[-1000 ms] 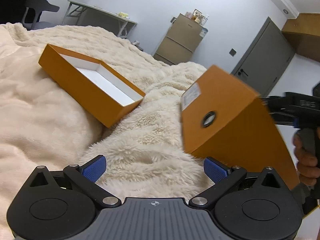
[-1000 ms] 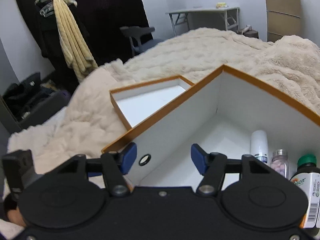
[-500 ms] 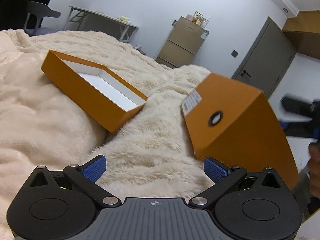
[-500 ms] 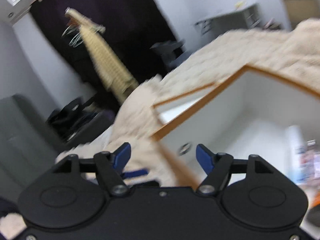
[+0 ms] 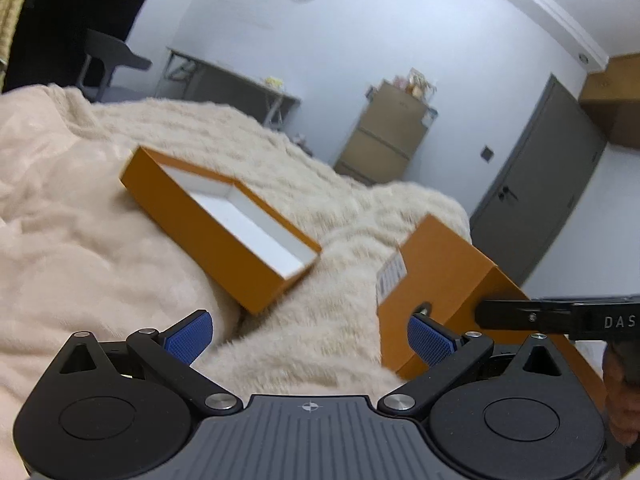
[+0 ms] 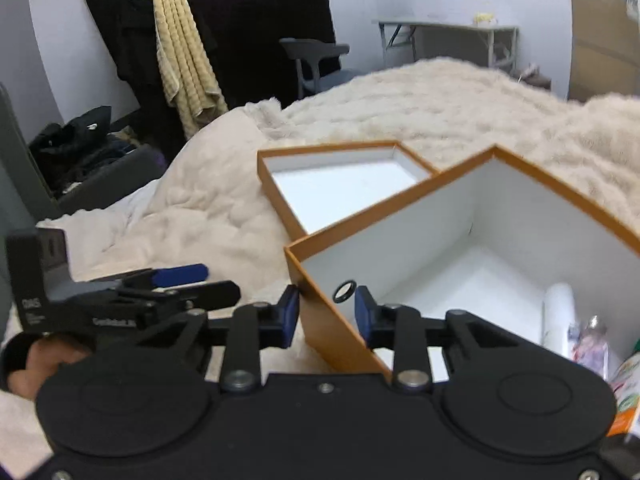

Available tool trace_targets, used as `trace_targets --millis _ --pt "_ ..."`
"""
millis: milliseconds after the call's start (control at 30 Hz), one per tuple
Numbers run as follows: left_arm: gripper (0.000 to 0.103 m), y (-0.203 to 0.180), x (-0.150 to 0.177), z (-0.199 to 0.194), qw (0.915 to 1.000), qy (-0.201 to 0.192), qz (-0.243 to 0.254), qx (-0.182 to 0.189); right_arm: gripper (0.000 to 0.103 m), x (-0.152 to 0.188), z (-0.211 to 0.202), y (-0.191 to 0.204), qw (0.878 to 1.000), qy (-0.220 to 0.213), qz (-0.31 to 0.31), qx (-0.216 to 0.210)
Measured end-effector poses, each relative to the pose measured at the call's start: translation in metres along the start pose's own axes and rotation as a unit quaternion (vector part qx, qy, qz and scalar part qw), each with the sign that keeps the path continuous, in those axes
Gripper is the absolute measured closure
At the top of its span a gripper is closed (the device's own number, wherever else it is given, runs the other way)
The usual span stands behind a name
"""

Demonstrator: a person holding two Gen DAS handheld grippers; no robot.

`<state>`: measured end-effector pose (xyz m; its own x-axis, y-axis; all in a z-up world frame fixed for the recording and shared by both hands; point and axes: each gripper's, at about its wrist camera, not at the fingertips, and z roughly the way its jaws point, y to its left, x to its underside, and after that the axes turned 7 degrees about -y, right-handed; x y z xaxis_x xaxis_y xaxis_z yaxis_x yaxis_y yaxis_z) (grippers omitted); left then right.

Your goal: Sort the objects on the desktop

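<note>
A deep orange box (image 6: pixel 520 240) with a white inside stands on the fluffy cream blanket (image 6: pixel 440 104). It holds a white bottle (image 6: pixel 558 312) and several pill bottles at its right side. My right gripper (image 6: pixel 326 312) straddles the box's near wall with its pads close around it, by the round finger hole. In the left wrist view the box (image 5: pixel 440 280) is at right. A shallow orange lid (image 5: pixel 224 220) lies open side up beyond it, also in the right wrist view (image 6: pixel 340 184). My left gripper (image 5: pixel 310 334) is open and empty above the blanket.
A dark chair (image 6: pixel 316 56), a grey folding table (image 6: pixel 448 36) and a brown cabinet (image 5: pixel 384 132) stand behind the bed. Towels (image 6: pixel 180 44) hang at the left. A grey door (image 5: pixel 532 200) is at the right.
My right gripper swung away and came back, its pads now narrowed around the box's near wall. My left gripper tilted upward, still open.
</note>
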<state>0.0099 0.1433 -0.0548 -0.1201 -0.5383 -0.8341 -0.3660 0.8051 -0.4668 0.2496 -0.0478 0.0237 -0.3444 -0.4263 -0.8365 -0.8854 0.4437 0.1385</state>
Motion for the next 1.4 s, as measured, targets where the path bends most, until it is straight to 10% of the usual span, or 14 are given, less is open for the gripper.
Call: trace_targets --millis 233,367,567,733,800,867,1000,1133,1200,1400 --pt "0.000 0.017 -0.050 0.011 0.9961 -0.041 0.058 -0.052 0.071 0.010 -0.003 0.052 0.998 0.023 -0.061 -0.019" --pt "0.000 -0.004 -0.067 0.035 0.9615 -0.045 0.262 -0.070 0.061 0.010 -0.015 0.050 0.998 -0.003 -0.056 0.005" --pt "0.000 -0.020 -0.030 0.065 0.8418 -0.074 0.535 -0.012 0.029 0.029 -0.083 0.058 0.991 -0.098 -0.056 0.065" --pt "0.000 -0.014 0.017 0.087 0.7356 0.033 0.676 0.021 0.028 0.077 -0.126 0.054 0.989 -0.134 0.036 0.043" --pt "0.000 -0.014 0.028 0.092 0.7093 0.039 0.704 0.016 0.028 0.099 -0.135 0.047 0.984 -0.146 0.086 0.047" --pt "0.000 -0.015 0.034 0.097 0.6954 0.047 0.717 0.018 0.028 0.128 -0.130 0.040 0.983 -0.116 0.137 0.049" --pt "0.000 -0.013 0.034 0.114 0.7001 0.055 0.712 0.020 0.028 0.146 -0.128 0.029 0.978 -0.093 0.179 0.051" --pt "0.000 -0.003 0.047 0.112 0.6403 -0.010 0.767 0.034 0.023 0.142 -0.128 0.030 0.979 -0.093 0.176 0.050" --pt "0.000 -0.002 0.051 0.117 0.6254 0.004 0.779 0.040 0.023 0.143 -0.126 0.033 0.981 -0.085 0.169 0.048" --pt "0.000 0.009 0.060 0.140 0.6206 0.016 0.783 0.045 0.023 0.148 -0.122 0.033 0.982 -0.075 0.167 0.045"
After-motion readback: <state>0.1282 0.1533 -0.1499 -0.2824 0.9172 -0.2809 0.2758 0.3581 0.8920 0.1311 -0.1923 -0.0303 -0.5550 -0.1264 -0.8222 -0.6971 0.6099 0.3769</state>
